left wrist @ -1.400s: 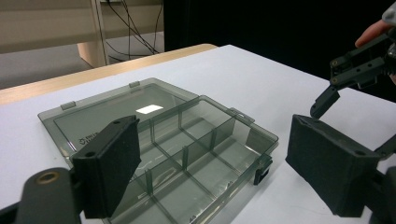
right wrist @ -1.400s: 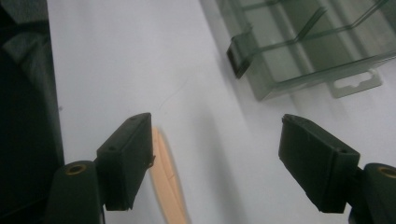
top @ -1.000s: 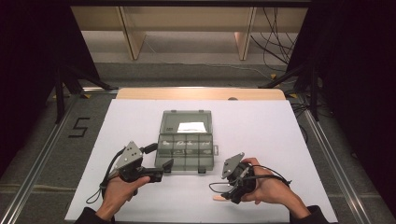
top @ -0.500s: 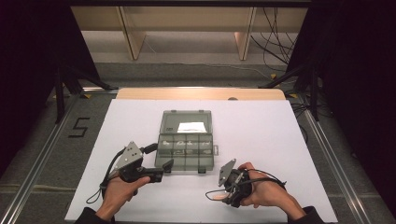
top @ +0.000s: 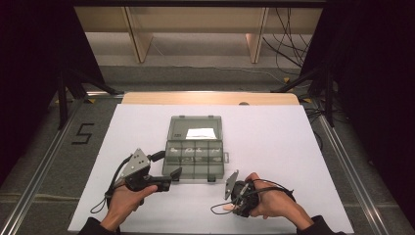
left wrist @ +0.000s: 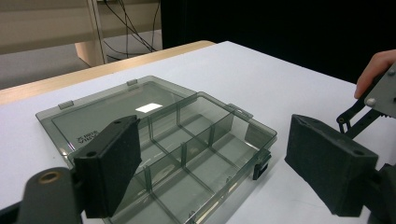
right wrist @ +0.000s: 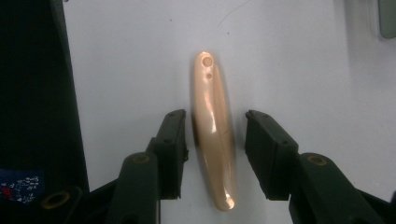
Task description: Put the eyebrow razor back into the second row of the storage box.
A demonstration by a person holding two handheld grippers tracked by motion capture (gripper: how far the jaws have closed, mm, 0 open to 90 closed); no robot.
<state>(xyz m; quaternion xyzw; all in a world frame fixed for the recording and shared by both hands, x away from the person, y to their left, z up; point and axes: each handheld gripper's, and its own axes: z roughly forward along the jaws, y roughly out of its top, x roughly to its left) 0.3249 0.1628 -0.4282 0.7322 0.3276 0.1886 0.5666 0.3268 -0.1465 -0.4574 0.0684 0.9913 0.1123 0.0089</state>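
Right tool (right wrist: 214, 154): jaws parted, one on each side of a slim, glossy peach-coloured piece (right wrist: 212, 130) lying flat on the white surface (right wrist: 299, 56). In the right gripper view this piece runs lengthwise up the centre of the frame, with a small round hole near its upper end. A narrow gap shows on the right side; on the left, the jaw sits just beside the piece, and contact cannot be confirmed. The tool is not clamped on it.

In the high view, the right tool (top: 238, 198) sits at lower centre-right of the frame, held in the person's right hand (top: 274, 203), with the peach-coloured piece (top: 226, 207) visible as a small pale sliver at its lower left.

Left tool (top: 169, 178): at lower left of the high view, held in the left hand (top: 122, 203), jaws spread wide and empty. It points toward the near left corner of a smoky transparent compartment box (top: 194, 147) at centre frame.

In the left gripper view, the compartment box (left wrist: 187, 144) lies open between and beyond the jaws of the left tool (left wrist: 224, 172), lid (left wrist: 116, 112) folded flat behind it at centre-left. Its divided compartments look empty. A latch tab projects from the box's near edge.
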